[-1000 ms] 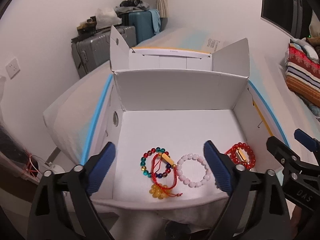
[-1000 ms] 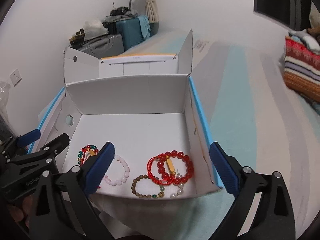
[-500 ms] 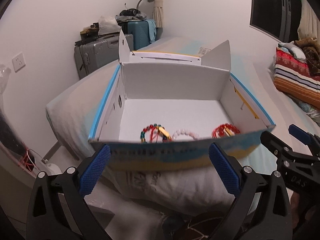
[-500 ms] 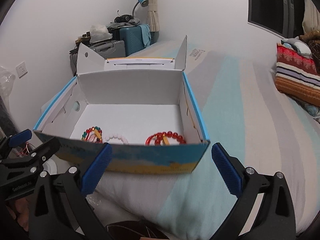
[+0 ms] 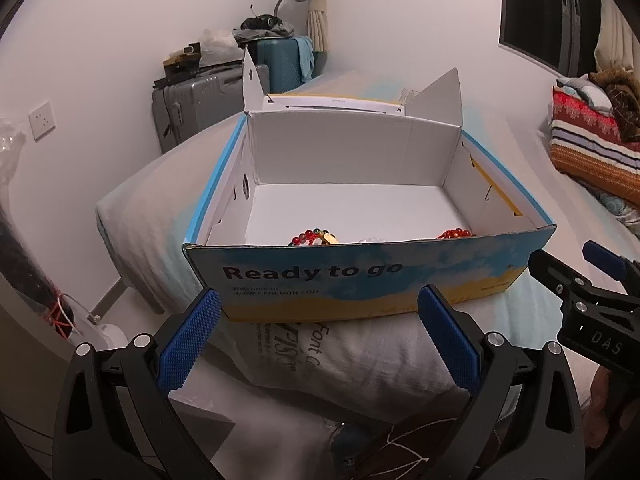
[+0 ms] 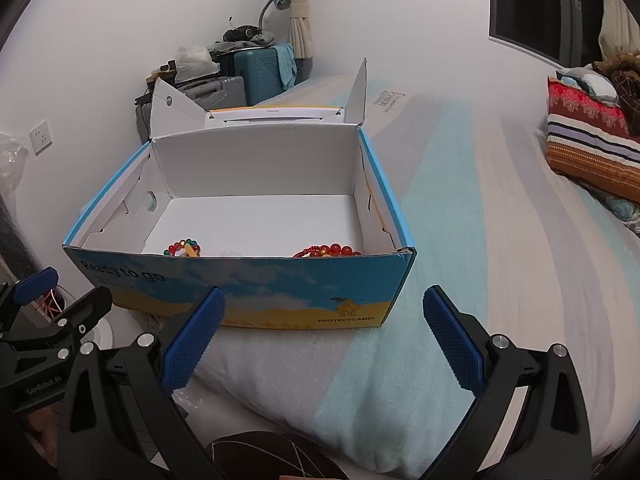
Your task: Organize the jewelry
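An open cardboard box (image 5: 360,276) (image 6: 248,288) with a blue and yellow printed front sits on the bed. Just over its front wall peek a multicoloured bead bracelet (image 5: 314,237) (image 6: 183,247), a pale bead bracelet (image 5: 370,241) and a red bead bracelet (image 5: 456,234) (image 6: 330,251); the rest of each is hidden. My left gripper (image 5: 320,336) stands open in front of the box, below its front wall, nothing between its fingers. My right gripper (image 6: 324,340) is likewise open and empty, near the box's front right part.
The box rests on a white pillow (image 5: 320,356) at the bed's corner. Suitcases (image 5: 200,104) stand against the far wall. Folded striped blankets (image 6: 588,148) lie on the bed at right. The striped bedspread (image 6: 500,240) stretches right of the box.
Both grippers have drawn back and lower, from over the box interior to in front of its wall. The bracelets are now mostly hidden behind that wall. Both stay open.
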